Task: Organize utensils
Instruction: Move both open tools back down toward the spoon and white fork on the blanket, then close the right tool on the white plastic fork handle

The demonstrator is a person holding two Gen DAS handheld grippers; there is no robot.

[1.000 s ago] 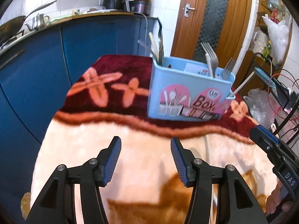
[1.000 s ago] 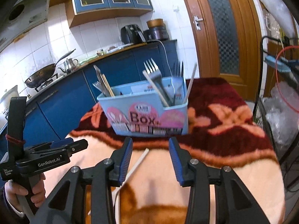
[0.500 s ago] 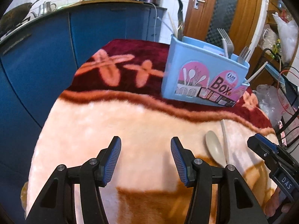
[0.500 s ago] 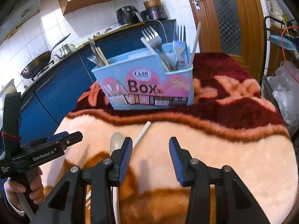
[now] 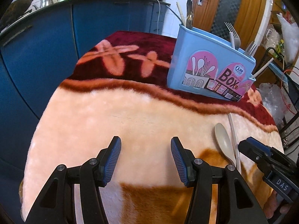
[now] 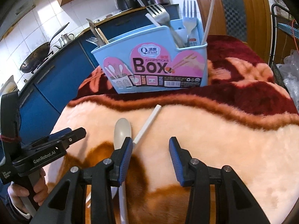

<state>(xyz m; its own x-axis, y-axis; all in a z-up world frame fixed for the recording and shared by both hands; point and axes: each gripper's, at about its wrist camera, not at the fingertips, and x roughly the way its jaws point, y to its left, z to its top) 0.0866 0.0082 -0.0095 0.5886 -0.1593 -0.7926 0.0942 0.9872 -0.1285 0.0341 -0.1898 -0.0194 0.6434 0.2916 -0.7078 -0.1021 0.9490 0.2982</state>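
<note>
A beige spoon (image 6: pixel 122 130) is seen lying bowl-up on the pale peach part of a plush blanket (image 6: pixel 214 140), its handle running under the left finger of the right gripper (image 6: pixel 150 160); in the left wrist view the spoon (image 5: pixel 224 143) sits at about 3 o'clock of frame centre. A white chopstick (image 6: pixel 147 124) lies just beside it, angled toward 1 o'clock, with its far end near the blanket's wavy brown band. Beyond the band, on the dark red flowered part, a light blue utensil box (image 6: pixel 155 65) printed "Box" stands upright at 12 o'clock. Forks (image 6: pixel 189 21) and another white stick are held in its right-hand compartment; a knife and wooden sticks (image 6: pixel 97 33) lean in the left-hand one. The right gripper is recorded as spread wide, nothing between its blue pads, hovering over the blanket with the spoon's bowl just ahead of its left pad. The left gripper (image 5: pixel 145 158) is likewise spread and empty, over bare peach pile well apart from the spoon; its body shows at 9 o'clock in the right wrist view, gripped by a hand (image 6: pixel 20 196). Surroundings: blue cabinets (image 5: pixel 46 43) at 10 o'clock, a countertop carrying a wok (image 6: pixel 36 59), a metal kettle (image 6: pixel 64 38) and dark appliances, white wall tiles, a wooden door (image 5: pixel 229 5) at 1 o'clock, and a wire rack with plastic bags at 3 o'clock.
</note>
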